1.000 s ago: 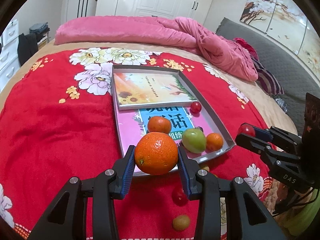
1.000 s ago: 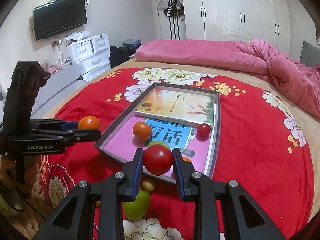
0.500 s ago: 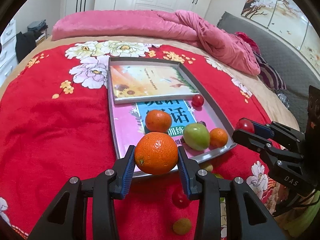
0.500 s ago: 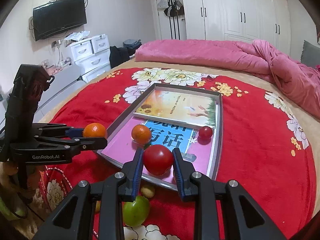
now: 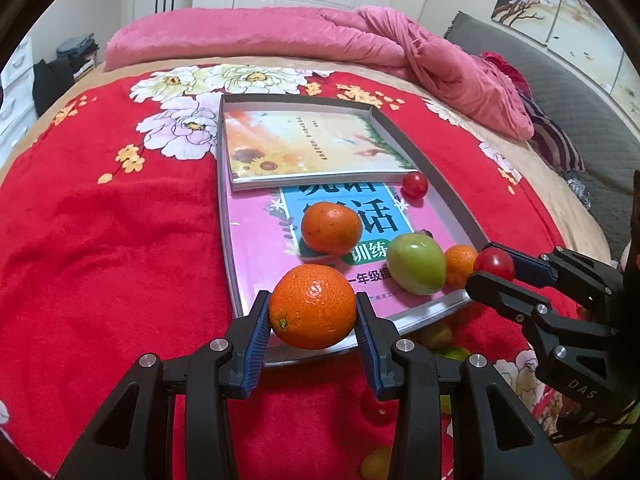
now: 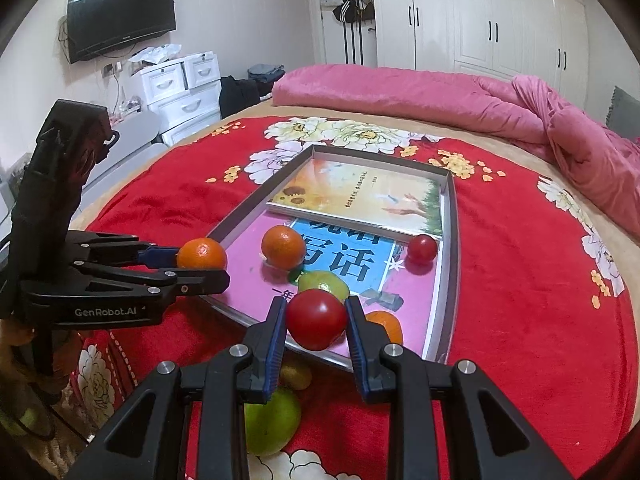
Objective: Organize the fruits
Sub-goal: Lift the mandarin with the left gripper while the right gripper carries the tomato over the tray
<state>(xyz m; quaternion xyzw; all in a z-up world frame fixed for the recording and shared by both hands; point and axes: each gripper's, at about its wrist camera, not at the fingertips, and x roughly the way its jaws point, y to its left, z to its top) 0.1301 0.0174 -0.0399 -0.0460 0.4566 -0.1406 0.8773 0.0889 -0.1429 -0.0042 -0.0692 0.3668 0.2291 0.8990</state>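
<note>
Where wardrobes (image 6: 500,28) stand, red floral bedspread (image 5: 100,240) under tray (image 5: 452,196).

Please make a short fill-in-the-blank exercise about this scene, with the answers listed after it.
1. The left hand-held gripper holds a round ____ mandarin.
2. The right hand-held gripper holds a round red ____.
3. Two books lie inside the shallow metal ____.
4. A ____ pear-shaped fruit lies in it.

Missing words: orange; tomato; tray; green
</note>
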